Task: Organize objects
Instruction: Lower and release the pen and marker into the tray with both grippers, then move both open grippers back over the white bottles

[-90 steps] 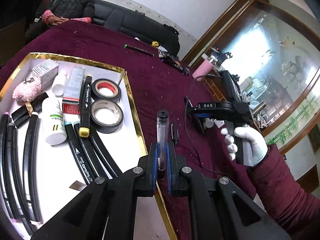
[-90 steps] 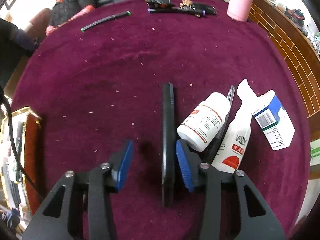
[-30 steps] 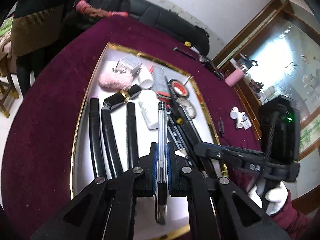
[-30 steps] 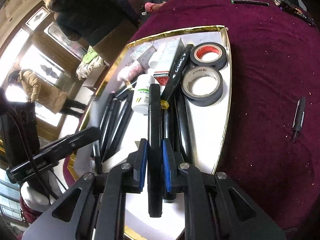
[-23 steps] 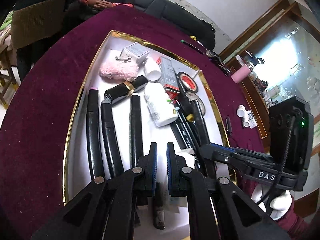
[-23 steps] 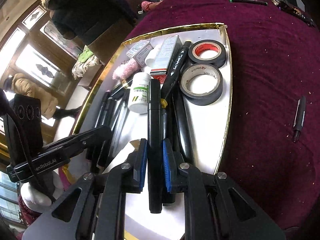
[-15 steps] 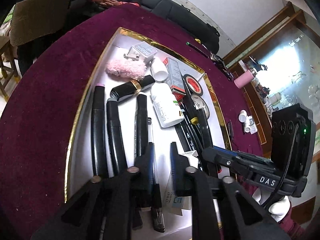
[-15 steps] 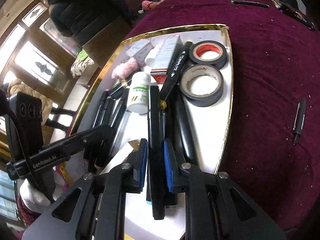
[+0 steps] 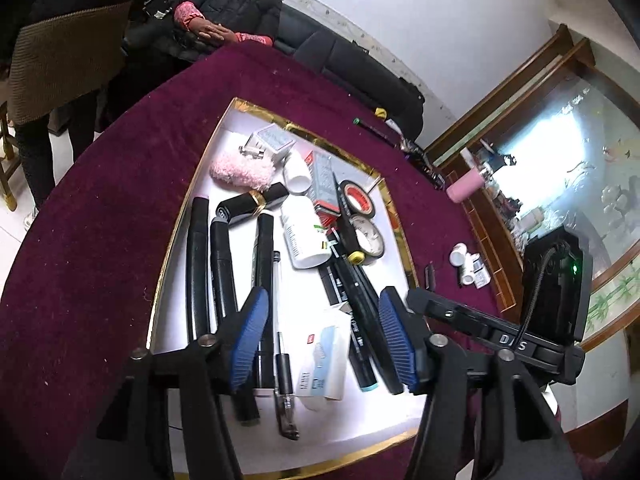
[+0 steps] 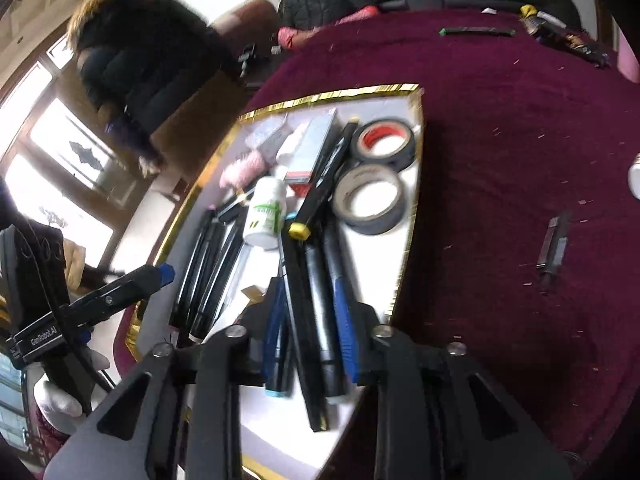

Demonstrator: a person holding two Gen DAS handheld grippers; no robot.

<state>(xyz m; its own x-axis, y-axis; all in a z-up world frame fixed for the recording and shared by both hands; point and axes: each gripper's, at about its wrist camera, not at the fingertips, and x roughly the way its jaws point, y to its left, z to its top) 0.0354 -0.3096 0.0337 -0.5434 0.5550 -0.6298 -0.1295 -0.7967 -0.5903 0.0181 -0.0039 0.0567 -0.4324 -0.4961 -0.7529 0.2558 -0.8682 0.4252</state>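
Observation:
A white tray with a gold rim (image 9: pixel 188 208) (image 10: pixel 412 208) holds black markers, tape rolls and bottles. My left gripper (image 9: pixel 320 336) is open above the tray's near end. A clear pen (image 9: pixel 280 336) lies on the tray between its fingers, free of them. My right gripper (image 10: pixel 310 328) is open over the tray's near right part. A long black pen (image 10: pixel 298 304) lies among markers between its fingers, not held. The right gripper's body (image 9: pixel 492 336) shows in the left wrist view.
On the tray are two tape rolls (image 10: pixel 372 196), a white bottle (image 9: pixel 304 236), a pink fluffy item (image 9: pixel 242 170) and a small card (image 9: pixel 322 356). On the maroon cloth a small black pen (image 10: pixel 554 246) and white bottles (image 9: pixel 466 260) lie to the right. People sit and stand beyond the table.
Both grippers have opened. The left one let the clear pen go onto the tray and the right one let the long black pen go among the markers.

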